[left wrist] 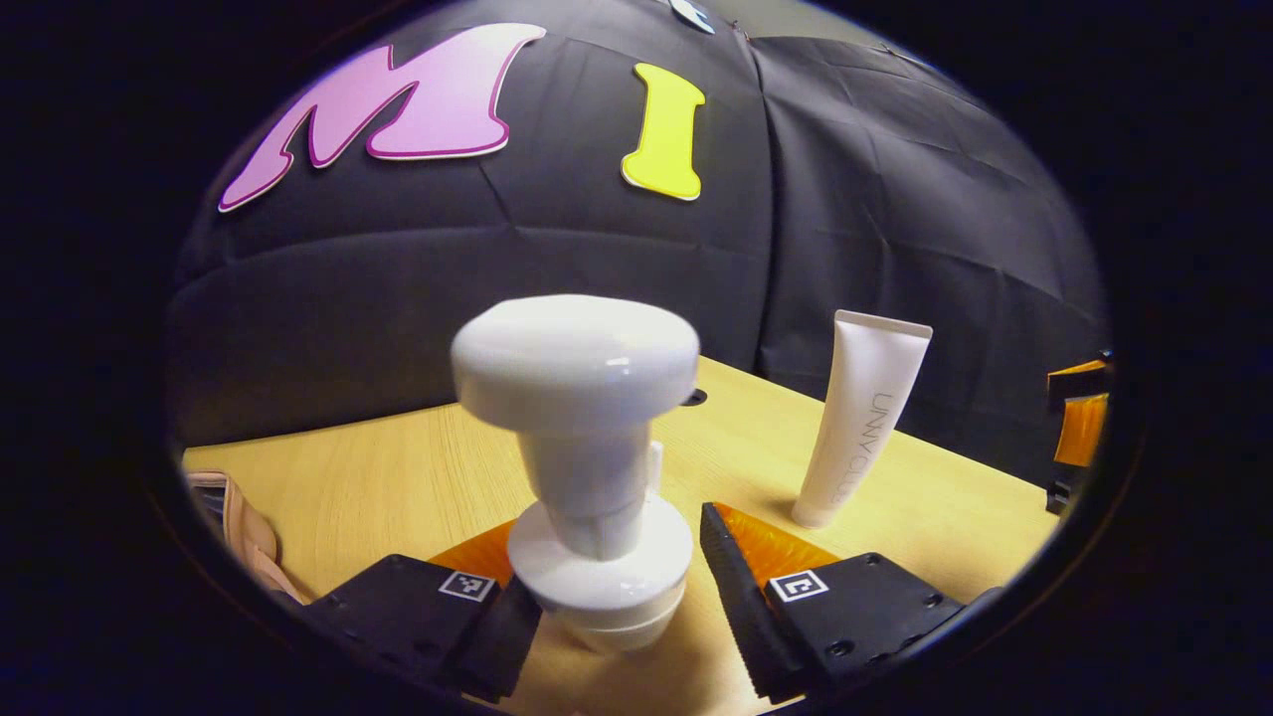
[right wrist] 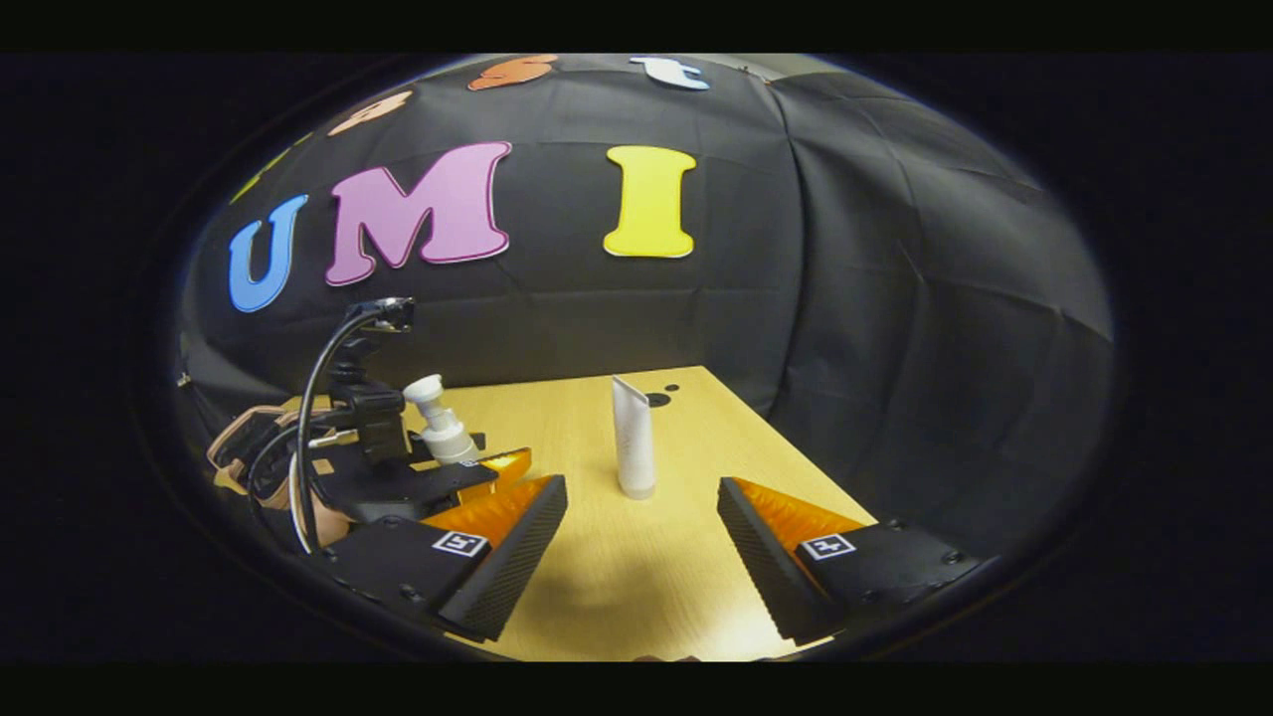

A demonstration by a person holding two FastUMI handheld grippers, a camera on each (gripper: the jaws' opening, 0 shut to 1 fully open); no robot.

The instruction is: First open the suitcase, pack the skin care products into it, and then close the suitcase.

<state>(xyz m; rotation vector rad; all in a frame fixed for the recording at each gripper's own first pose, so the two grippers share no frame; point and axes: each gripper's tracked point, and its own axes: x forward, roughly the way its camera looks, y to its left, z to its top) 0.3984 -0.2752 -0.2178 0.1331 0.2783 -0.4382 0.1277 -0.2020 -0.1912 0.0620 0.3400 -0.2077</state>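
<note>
The left gripper (left wrist: 622, 597) stands open around the pump bottle (left wrist: 587, 457); contact is unclear. Hard, smooth, top-heavy plastic: the collar looks the safest grip. The right gripper (right wrist: 641, 557) gapes empty, facing the soft upright tube (right wrist: 633, 438) on the table (right wrist: 716, 428).

white pump bottle (left wrist: 587, 467), white tube (left wrist: 863, 418), light wood table (left wrist: 398, 487)

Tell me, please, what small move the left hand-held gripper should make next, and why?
Probably close on the white pump bottle. The bottle stands between the fingers of the left hand-held gripper; one finger is against it, the other apart with a gap. The white tube stands farther off on the wooden table.
</note>
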